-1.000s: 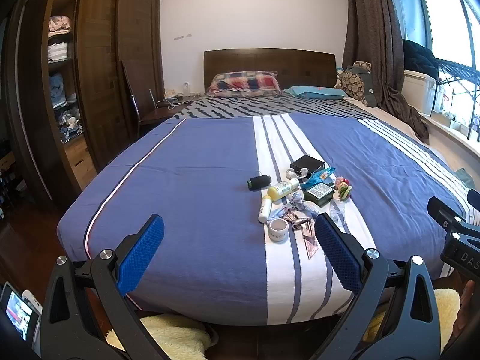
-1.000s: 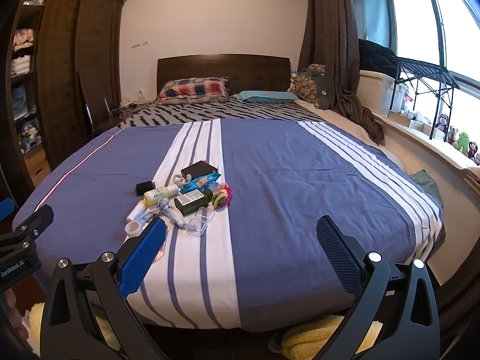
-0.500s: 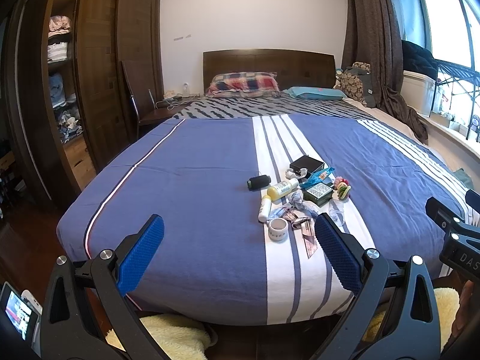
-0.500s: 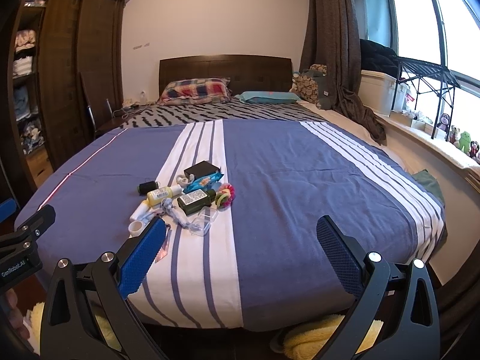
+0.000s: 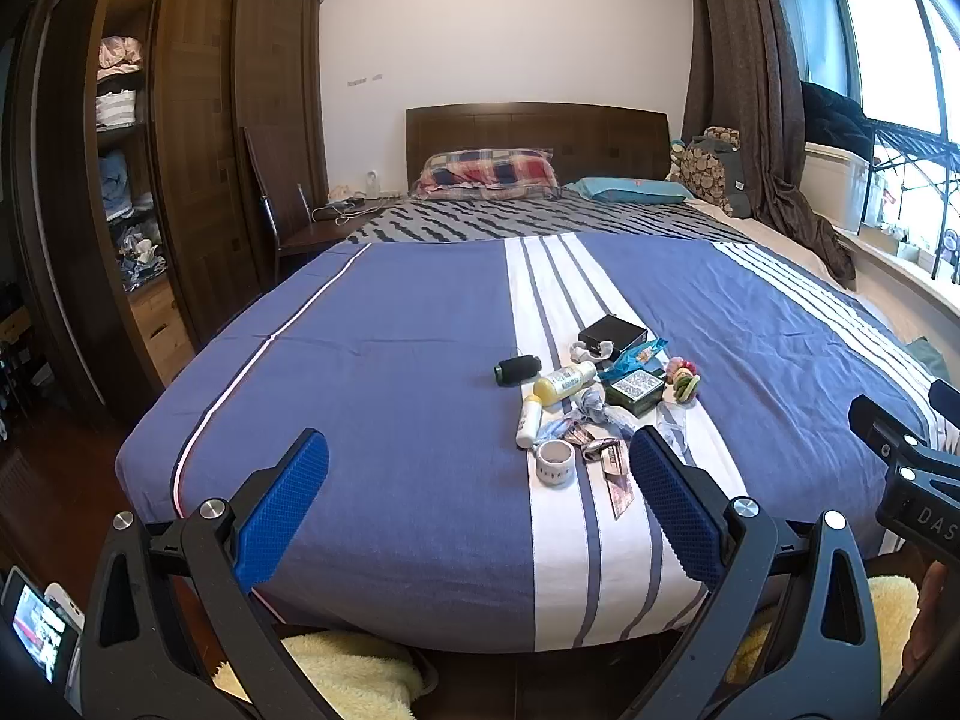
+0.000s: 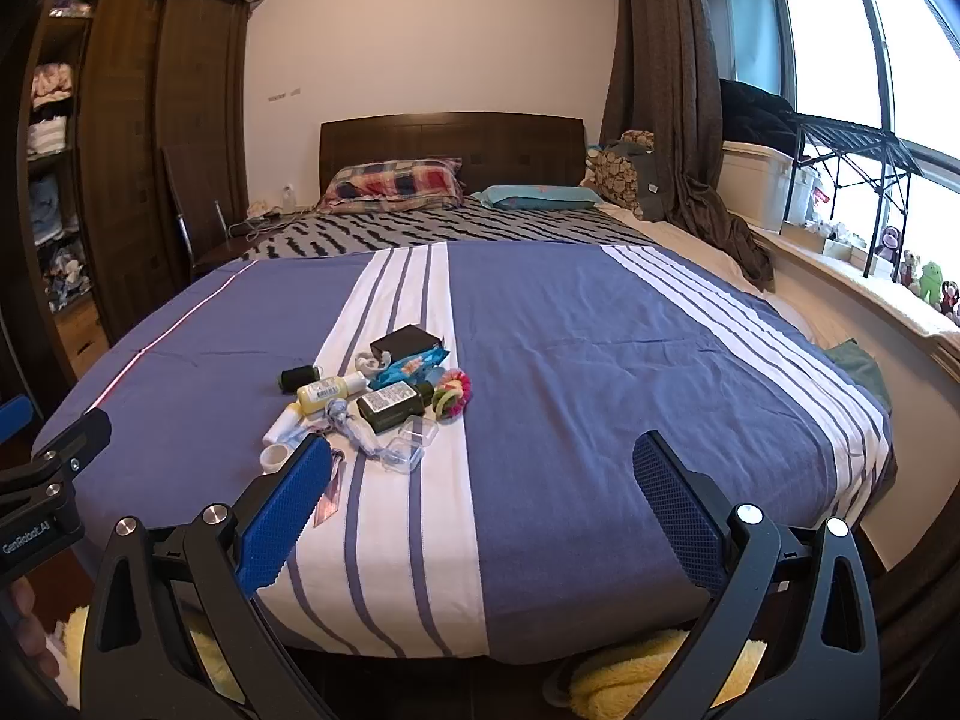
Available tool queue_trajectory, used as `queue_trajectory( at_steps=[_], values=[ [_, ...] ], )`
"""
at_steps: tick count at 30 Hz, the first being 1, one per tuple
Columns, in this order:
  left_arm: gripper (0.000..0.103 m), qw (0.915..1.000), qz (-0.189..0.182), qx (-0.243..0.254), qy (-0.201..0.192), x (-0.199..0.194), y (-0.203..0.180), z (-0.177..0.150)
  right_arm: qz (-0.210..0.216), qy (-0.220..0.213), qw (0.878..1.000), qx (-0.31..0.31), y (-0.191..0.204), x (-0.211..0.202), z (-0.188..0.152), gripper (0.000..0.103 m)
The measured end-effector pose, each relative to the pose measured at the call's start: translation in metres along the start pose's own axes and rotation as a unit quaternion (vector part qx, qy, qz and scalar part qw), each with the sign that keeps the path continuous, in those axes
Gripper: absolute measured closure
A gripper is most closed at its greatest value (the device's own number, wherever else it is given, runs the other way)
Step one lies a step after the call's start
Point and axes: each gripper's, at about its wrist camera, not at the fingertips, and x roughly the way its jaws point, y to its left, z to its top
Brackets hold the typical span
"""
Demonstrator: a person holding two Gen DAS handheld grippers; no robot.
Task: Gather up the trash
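A pile of small items lies on the white stripe of the blue bedspread (image 5: 384, 396). It holds a yellow bottle (image 5: 565, 382), a blue snack wrapper (image 5: 636, 357), crumpled wrappers (image 5: 591, 414), a foil wrapper (image 5: 615, 474), a tape roll (image 5: 555, 462), a dark green box (image 5: 634, 390) and a clear plastic case (image 6: 411, 441). My left gripper (image 5: 477, 501) is open and empty at the foot of the bed, short of the pile. My right gripper (image 6: 480, 501) is open and empty, with the pile ahead to its left.
A black box (image 5: 612, 333), a black spool (image 5: 517, 370) and coloured hair ties (image 5: 684, 378) also lie in the pile. A wardrobe (image 5: 198, 168) and chair (image 5: 288, 222) stand left of the bed. A window ledge (image 6: 840, 276) runs on the right. Yellow slippers (image 5: 354, 669) lie under the bed's foot.
Both grippers have edged slightly forward and up, so the pile sits a little lower in view. Both stay open and empty.
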Motion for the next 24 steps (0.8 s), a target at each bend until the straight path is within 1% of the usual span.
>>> queue_trajectory(
  at_steps=[24],
  values=[
    [0.007,1.0,0.001,0.0,0.0,-0.0001,0.0,-0.0008,0.001,0.001,1.0,0.002,-0.0013,-0.0011,-0.0012,0.003]
  ],
)
